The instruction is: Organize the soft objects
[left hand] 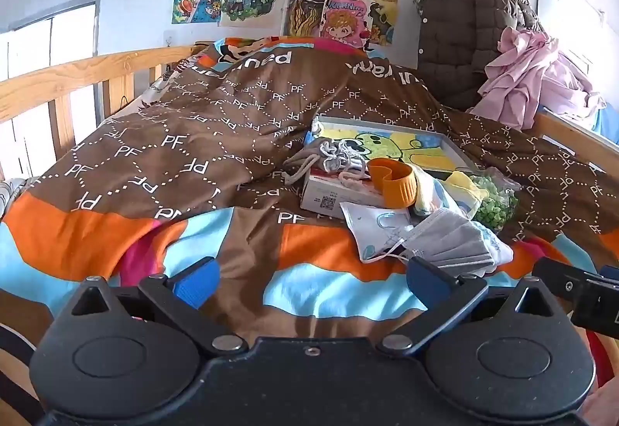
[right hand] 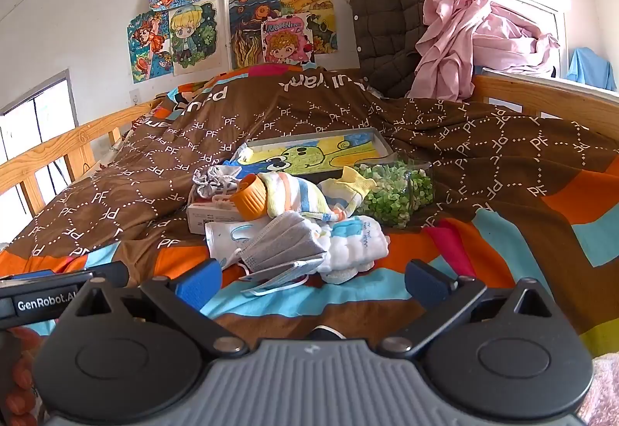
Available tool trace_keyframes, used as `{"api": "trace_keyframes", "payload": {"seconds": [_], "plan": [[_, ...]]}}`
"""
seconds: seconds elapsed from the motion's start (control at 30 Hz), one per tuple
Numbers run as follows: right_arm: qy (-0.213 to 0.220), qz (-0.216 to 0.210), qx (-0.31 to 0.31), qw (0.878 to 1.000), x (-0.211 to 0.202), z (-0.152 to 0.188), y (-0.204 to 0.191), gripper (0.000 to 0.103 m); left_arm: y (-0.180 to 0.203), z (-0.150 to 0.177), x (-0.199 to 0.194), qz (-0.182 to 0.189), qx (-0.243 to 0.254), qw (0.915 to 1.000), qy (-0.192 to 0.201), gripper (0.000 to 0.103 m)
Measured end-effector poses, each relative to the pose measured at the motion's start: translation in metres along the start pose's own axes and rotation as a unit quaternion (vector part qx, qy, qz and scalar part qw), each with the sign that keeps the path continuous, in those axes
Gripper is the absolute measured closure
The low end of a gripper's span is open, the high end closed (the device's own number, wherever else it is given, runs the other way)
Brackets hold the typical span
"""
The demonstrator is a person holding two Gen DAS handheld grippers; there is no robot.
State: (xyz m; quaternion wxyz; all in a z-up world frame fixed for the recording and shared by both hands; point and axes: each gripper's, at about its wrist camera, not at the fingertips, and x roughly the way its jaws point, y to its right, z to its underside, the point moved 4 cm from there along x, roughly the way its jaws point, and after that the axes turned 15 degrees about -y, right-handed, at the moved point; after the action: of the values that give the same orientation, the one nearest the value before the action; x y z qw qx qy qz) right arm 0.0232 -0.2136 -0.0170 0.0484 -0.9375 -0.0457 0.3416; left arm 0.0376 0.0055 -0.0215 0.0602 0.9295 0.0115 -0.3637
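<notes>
Both wrist views low over bed [left hand: 116, 155], facing headboard wall, sharing clutter pile

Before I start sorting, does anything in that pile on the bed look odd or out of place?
Yes. A clear bag of green bits and an orange cap lie jumbled among the socks and the grey face mask, beside a framed drawing. None of those three is soft.

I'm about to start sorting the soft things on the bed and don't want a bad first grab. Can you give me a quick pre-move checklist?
1. Left gripper open, nothing held: ok.
2. Right gripper open, nothing held: ok.
3. Grey face mask nearest, on top, unobstructed: ok.
4. Striped sock free of orange cap: not ok, they touch.
5. Bag of green pieces sealed: cannot tell.
</notes>
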Motion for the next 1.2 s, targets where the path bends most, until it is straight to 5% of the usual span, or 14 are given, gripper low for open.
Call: {"api": "trace_keyframes", "payload": {"seconds": [1.2], "plan": [[-0.001, 0.001, -0.001, 1.0, 0.0007, -0.0001, -0.0006, 0.0, -0.0012, 0.0002, 0.0017, -0.003, 0.003, 1.0, -0.001, 0.001]]}}
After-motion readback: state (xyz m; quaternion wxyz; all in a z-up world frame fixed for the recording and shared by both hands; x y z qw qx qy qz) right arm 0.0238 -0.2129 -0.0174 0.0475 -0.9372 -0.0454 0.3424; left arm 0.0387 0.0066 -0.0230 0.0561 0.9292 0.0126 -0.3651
